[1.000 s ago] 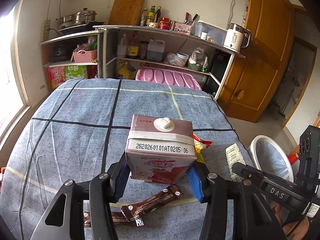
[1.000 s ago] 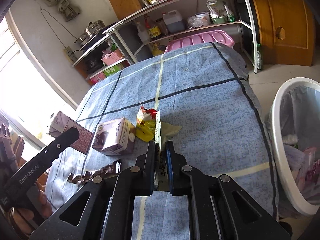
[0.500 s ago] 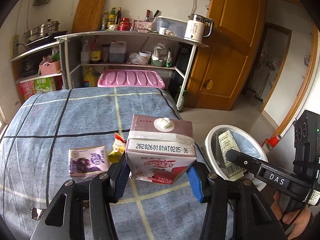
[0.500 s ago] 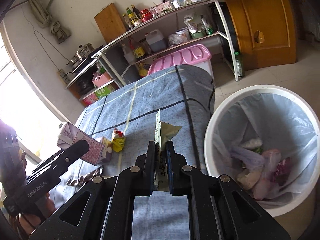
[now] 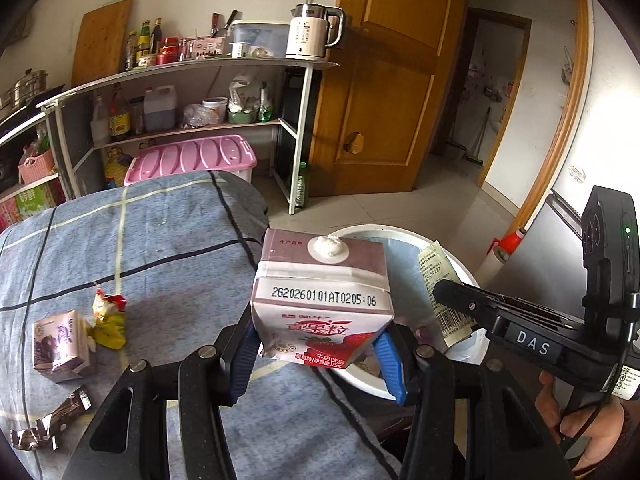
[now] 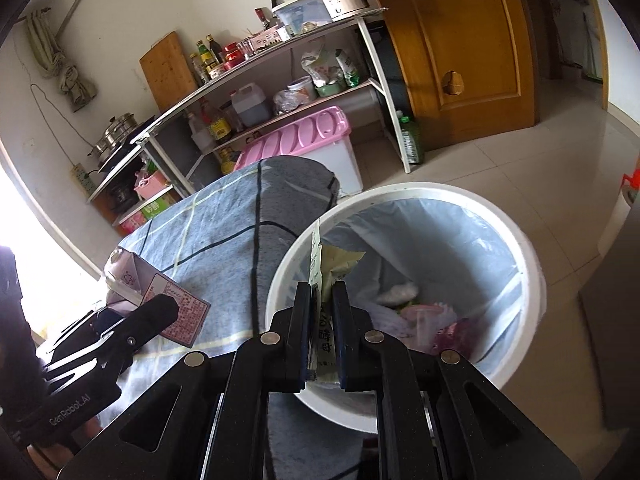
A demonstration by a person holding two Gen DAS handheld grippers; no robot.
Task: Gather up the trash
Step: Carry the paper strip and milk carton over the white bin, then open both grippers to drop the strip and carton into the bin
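My left gripper (image 5: 318, 350) is shut on a pink strawberry milk carton (image 5: 322, 298), held upright over the table's right edge beside the white trash bin (image 5: 460, 268). The carton (image 6: 156, 292) and that gripper also show at the left of the right wrist view. My right gripper (image 6: 322, 316) is shut on a flat pale green wrapper (image 6: 322, 276), which stands on edge over the near rim of the trash bin (image 6: 520, 248). The same wrapper (image 5: 442, 288) shows above the bin in the left wrist view. The bin has a blue liner and some trash inside.
On the blue checked tablecloth (image 5: 160, 240) lie a purple drink carton (image 5: 60, 346), a yellow snack wrapper (image 5: 108, 318) and brown sachets (image 5: 52, 426). A pink-lidded box (image 5: 192, 158) and a loaded shelf (image 5: 200, 96) stand behind the table. A wooden door (image 6: 460, 40) is to the right.
Both grippers have swung right from over the table toward the bin, each keeping its grip. The bin has come into view under the wrapper and beside the carton.
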